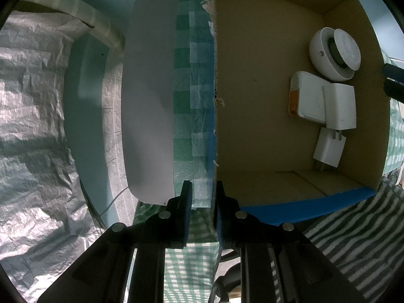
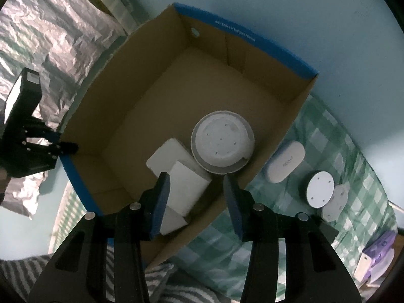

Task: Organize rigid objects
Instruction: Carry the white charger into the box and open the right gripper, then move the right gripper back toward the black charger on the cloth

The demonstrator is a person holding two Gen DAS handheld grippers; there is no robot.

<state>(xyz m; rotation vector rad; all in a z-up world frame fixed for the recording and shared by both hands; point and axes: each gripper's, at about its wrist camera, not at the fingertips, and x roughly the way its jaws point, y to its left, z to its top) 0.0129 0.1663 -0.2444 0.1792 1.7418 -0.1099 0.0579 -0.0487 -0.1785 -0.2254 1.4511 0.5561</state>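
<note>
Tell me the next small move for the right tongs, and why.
Probably lift the right tongs clear of the brown cardboard box and swing toward the white oblong case on the green checked cloth. Nothing sits between its fingers, the left tongs already steady the box wall, and loose items remain outside.

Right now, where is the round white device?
The round white device lies upside down inside the cardboard box, against its right-hand wall in the right wrist view, touching the white adapters.

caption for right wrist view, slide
Right gripper open above cardboard box holding round white device and white adapters.
</note>
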